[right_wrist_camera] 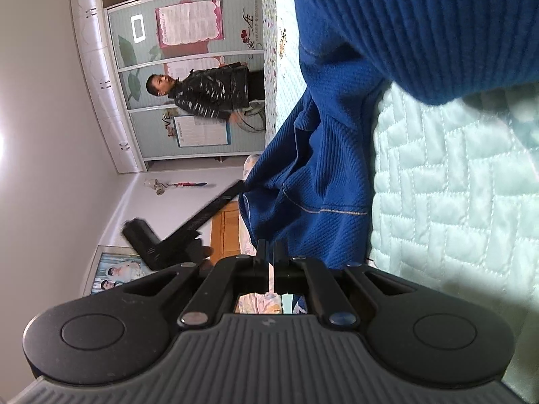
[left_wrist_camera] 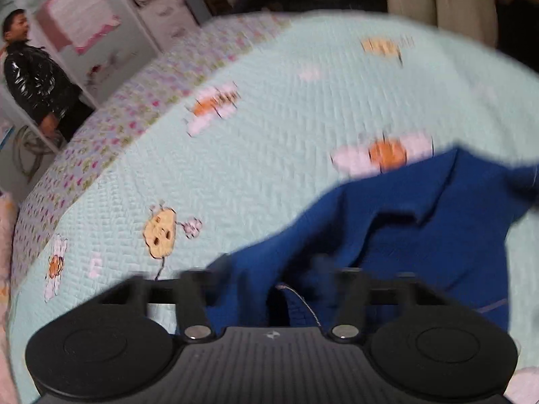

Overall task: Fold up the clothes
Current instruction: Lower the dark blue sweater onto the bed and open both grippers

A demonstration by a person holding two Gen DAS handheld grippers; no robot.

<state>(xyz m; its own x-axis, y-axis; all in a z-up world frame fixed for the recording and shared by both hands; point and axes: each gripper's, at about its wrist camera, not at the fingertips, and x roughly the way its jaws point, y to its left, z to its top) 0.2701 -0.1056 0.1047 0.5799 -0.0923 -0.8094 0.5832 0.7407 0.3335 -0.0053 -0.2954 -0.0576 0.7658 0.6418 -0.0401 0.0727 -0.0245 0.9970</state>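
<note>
Right tool (right_wrist_camera: 270,252) level, clenched on blue garment (right_wrist_camera: 313,175) | left tool (left_wrist_camera: 273,289) angled down, grip unclear

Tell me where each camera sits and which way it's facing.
Left wrist: on the left claw, tilted down at the quilted bedspread and blue garment; its fingers straddle the cloth.
Right wrist: on the right claw, rolled sideways, looking level along the bed; claw shut on the garment's edge.
Shared: garment, bedspread, bystander.
</note>
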